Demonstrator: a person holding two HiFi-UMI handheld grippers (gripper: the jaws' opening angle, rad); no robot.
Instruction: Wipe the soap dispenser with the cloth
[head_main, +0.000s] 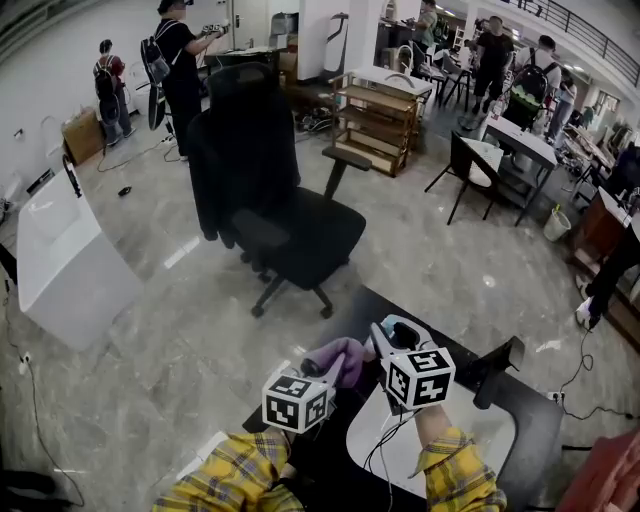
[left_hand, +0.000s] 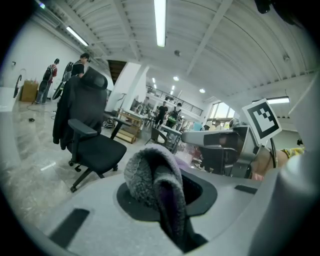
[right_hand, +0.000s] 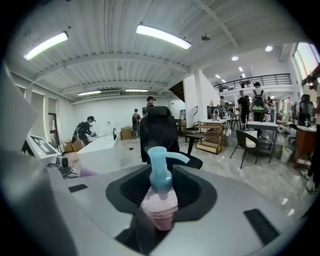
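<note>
Light: bright, from ceiling tubes (right_hand: 162, 36) above the chair (right_hand: 160, 132).
Glare: pale patches on floor (head_main: 180, 250) left of chair.
Edges: bent, dark corners.
Blur: cloth (left_hand: 155, 185) soft near lens.

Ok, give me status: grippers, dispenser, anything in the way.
Left gripper shut on cloth. Right gripper shut on soap dispenser, blue pump free. Cloth close beside it, contact not visible. Nothing seen blocking.
</note>
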